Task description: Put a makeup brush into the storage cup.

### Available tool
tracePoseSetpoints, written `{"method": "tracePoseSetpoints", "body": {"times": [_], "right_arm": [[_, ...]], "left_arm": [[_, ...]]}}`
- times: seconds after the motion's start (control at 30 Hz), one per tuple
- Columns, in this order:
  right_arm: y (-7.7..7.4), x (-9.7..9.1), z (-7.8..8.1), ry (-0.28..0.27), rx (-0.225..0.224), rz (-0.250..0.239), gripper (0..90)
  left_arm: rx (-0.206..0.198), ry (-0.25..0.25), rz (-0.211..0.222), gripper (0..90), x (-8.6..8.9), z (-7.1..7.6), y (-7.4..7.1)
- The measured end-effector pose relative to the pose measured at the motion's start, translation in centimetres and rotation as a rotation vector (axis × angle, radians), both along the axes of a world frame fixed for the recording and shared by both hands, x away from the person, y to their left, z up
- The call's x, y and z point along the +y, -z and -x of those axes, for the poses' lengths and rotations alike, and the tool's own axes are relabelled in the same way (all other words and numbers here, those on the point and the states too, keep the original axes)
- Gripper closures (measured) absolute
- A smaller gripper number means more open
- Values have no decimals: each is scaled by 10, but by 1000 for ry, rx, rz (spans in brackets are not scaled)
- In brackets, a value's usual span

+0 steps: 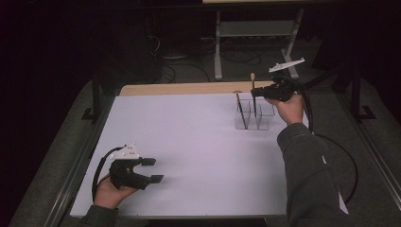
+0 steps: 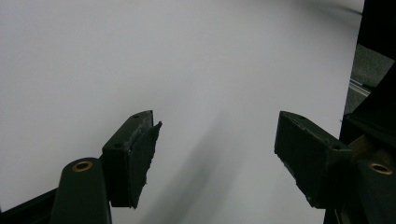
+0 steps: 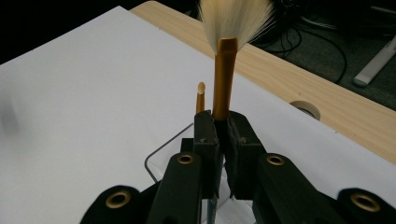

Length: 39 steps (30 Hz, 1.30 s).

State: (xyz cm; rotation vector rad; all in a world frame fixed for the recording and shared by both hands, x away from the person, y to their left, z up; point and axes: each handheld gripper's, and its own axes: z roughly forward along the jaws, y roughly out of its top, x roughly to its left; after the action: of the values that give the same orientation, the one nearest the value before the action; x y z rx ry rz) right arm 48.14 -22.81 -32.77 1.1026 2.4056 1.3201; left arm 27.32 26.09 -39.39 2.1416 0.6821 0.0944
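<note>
My right gripper (image 1: 256, 95) is at the far right of the table, shut on a makeup brush (image 1: 253, 82) that stands upright with its handle down in a clear compartment organizer (image 1: 263, 124). In the right gripper view the jaws (image 3: 223, 122) clamp the brush's gold ferrule (image 3: 223, 70) just below its pale bristles. A second, thinner brush (image 1: 240, 108) leans in the organizer's left compartment, and its tip (image 3: 201, 95) shows beyond the jaws. My left gripper (image 1: 151, 170) rests near the front left edge, open, with nothing between its pads (image 2: 140, 158).
A white sheet (image 1: 189, 142) covers the table, and a strip of bare wood (image 1: 189, 88) runs along the far edge with a round cable hole (image 3: 306, 108). Beyond it are desk legs (image 1: 218, 47) and floor cables. A cable trails from my right gripper.
</note>
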Motion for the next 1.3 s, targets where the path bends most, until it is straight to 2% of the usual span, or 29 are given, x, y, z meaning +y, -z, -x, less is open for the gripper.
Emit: {"method": "tracePoseSetpoints", "body": {"times": [0.43,0.73,1.3], "right_arm": [[6,2,1,4,8,4,831],[17,-2,2,10,19,2,831],[27,-4,4,21,25,-10,831]], "left_arm": [[-2,-5,3,285,2,0,-1],[2,-3,2,284,1,0,0],[-3,-4,1,283,2,-1,0]]}}
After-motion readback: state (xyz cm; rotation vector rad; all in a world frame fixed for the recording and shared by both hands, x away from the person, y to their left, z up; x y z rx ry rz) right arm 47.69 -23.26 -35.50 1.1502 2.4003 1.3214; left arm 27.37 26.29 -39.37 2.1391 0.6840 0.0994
